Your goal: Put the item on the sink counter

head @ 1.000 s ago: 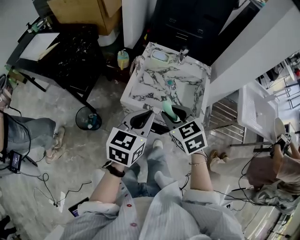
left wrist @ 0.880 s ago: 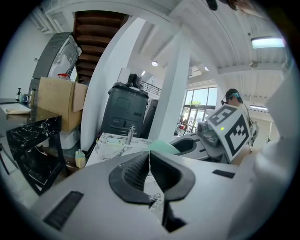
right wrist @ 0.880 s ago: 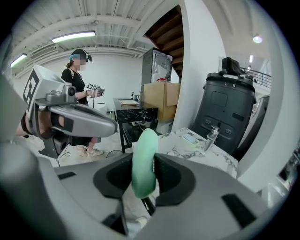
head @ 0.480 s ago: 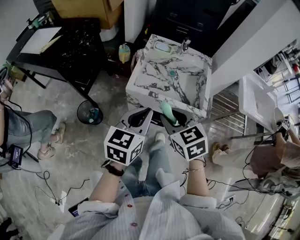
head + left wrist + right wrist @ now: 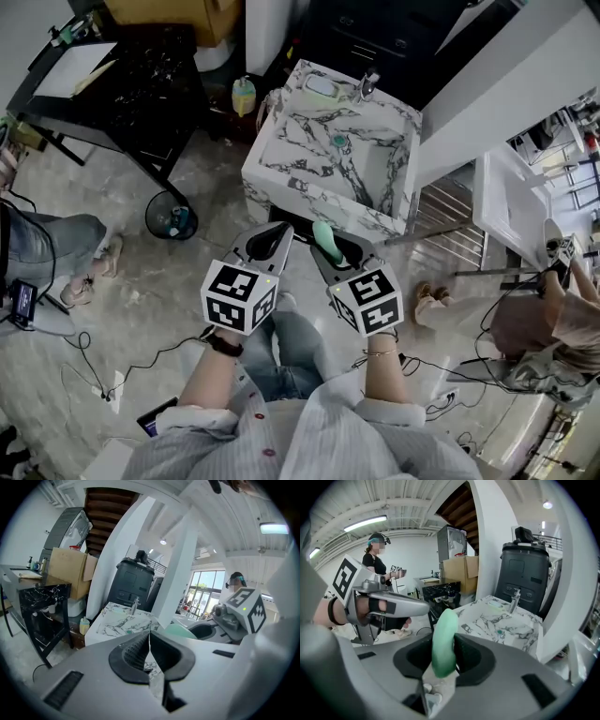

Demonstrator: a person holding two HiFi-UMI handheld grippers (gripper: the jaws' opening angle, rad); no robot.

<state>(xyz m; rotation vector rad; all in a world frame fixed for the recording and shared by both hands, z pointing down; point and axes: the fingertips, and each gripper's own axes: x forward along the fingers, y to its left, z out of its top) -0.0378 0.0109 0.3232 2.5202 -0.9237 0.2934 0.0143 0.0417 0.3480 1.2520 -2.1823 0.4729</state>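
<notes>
The pale green oval item (image 5: pixel 445 625) stands on edge, clamped in the right gripper (image 5: pixel 443 656). It is held near the marbled worktop (image 5: pixel 302 194), not touching it.

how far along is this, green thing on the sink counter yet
Not yet. Done: the green item is picked up, clamped in the right gripper. In hand: it hangs in front of the marble sink, short of its counter. To do: setting it on the counter. The left gripper is shut, empty.
</notes>
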